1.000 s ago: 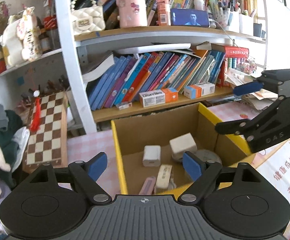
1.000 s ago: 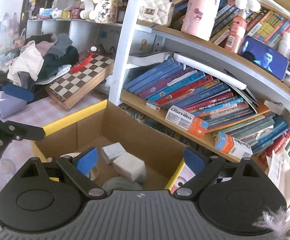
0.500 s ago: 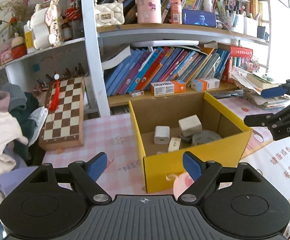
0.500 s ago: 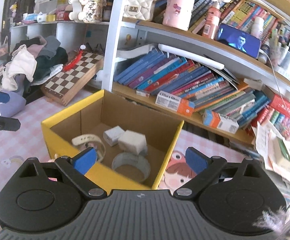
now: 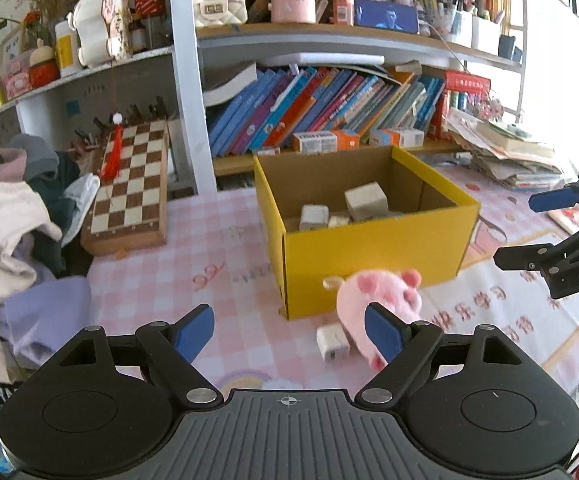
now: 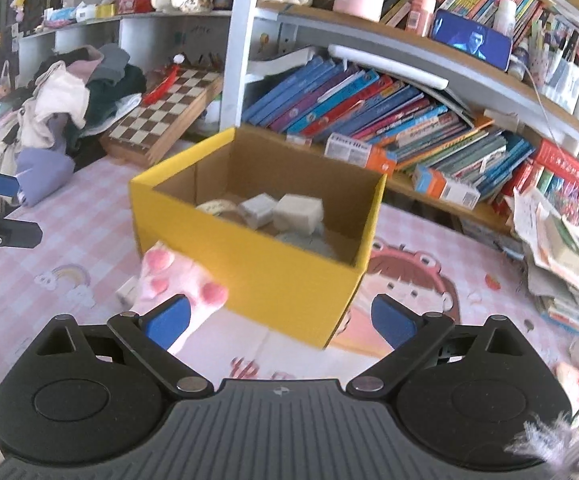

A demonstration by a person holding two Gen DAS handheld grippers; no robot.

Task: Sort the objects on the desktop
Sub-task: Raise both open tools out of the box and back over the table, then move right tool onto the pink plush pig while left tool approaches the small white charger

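A yellow cardboard box (image 5: 373, 240) stands on the pink checked desk and holds white blocks (image 5: 365, 196), a tape roll and other small items; it also shows in the right wrist view (image 6: 273, 264). A pink plush paw toy (image 5: 377, 300) lies in front of the box, also in the right wrist view (image 6: 173, 284). A small white charger cube (image 5: 332, 344) lies beside it. My left gripper (image 5: 289, 330) is open and empty, near the toy. My right gripper (image 6: 281, 320) is open and empty, in front of the box, and shows at the right of the left wrist view (image 5: 561, 232).
A chessboard (image 5: 133, 184) leans at the back left beside a pile of clothes (image 5: 13, 216). Bookshelves with leaning books (image 5: 313, 108) stand behind the box. A stack of papers and books (image 5: 505, 156) lies at the right. A purple cloth (image 5: 45, 320) lies at the left.
Both grippers have pulled back and away from the box. The pink toy and the white charger cube in front of the box have come into view.
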